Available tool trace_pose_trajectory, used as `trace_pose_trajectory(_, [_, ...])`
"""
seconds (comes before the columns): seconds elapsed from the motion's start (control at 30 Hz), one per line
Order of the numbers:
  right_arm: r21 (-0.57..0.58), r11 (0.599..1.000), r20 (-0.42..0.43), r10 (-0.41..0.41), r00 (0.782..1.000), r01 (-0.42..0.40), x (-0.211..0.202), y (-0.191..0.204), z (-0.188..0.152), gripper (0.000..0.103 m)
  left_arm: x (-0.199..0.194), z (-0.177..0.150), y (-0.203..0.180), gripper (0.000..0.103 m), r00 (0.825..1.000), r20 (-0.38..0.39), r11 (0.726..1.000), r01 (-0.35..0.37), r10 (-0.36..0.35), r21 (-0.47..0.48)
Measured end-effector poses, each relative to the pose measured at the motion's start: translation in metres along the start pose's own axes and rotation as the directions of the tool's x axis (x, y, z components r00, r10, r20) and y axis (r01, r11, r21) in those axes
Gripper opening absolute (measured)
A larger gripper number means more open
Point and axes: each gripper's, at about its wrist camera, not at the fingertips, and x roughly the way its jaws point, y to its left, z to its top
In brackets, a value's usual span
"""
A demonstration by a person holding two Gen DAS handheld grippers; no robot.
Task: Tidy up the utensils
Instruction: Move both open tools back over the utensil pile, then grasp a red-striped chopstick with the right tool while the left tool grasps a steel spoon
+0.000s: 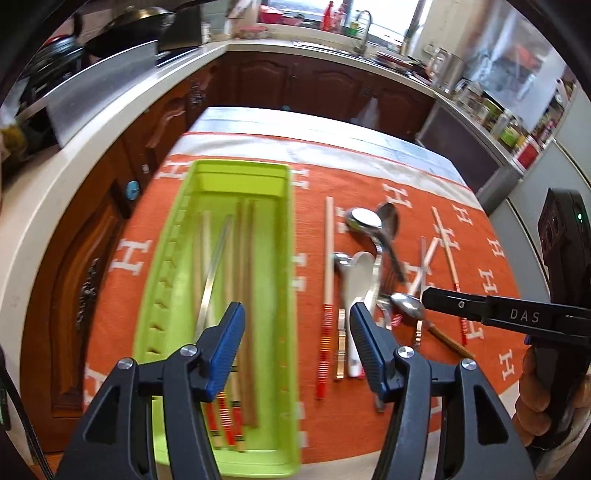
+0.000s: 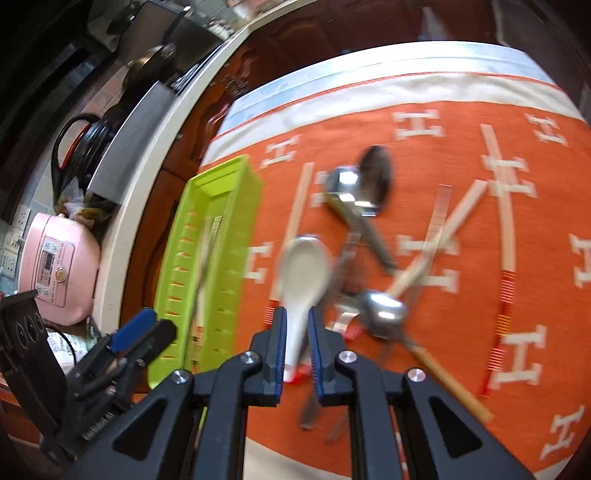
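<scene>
Gripper [image 2: 297, 332] on right clamps white spoon [image 2: 304, 273].

A home kitchen, and a well-used one

Dark wooden cabinets [image 1: 266, 79] run under a pale L-shaped counter [image 1: 110, 136], there's the sink tap [image 1: 364, 27] by the window, a black wok [image 1: 129, 27] sits up on the stove side, jars and tins [image 1: 506, 122] crowd the far counter, a pink rice cooker [image 2: 57, 266] stands plugged in at the wall, and cutlery lies on an orange cloth [image 1: 369, 177] over the table in the middle
</scene>
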Motion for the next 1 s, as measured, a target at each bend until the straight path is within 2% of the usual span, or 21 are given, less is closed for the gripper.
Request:
trace_pose_trajectory(0.27, [0.119,0.99,0.086,-0.088,0.992,0.077,-0.03,-0.073,-0.004,0.012,0.024,0.006,-0.048,0.059,0.997,-0.049,0.996,0.061,-0.058,0.062])
trace_pose_trajectory(0.5, [0.204,0.972,0.105,-0.139,0.985,0.115,-0.034,-0.117,0.003,0.012,0.053,0.012,-0.08,0.059,0.986,-0.126,0.985,0.127,-0.113,0.115])
trace_pose_trajectory(0.67, [0.165,0.979,0.088,-0.14,0.986,0.124,-0.02,-0.119,0.008,0.019,0.066,0.006,-0.092,0.059,0.973,-0.183,0.978,0.163,-0.138,0.129])
trace_pose_trajectory(0.8, [0.095,0.981,0.089,-0.177,0.98,0.169,-0.008,-0.109,0.012,0.019,0.071,-0.002,-0.099,0.048,0.96,-0.222,0.971,0.202,-0.17,0.128])
trace_pose_trajectory(1.0, [-0.024,0.954,0.135,-0.293,0.946,0.299,0.004,-0.088,0.026,0.019,0.076,-0.012,-0.114,0.039,0.917,-0.29,0.948,0.309,-0.275,0.078])
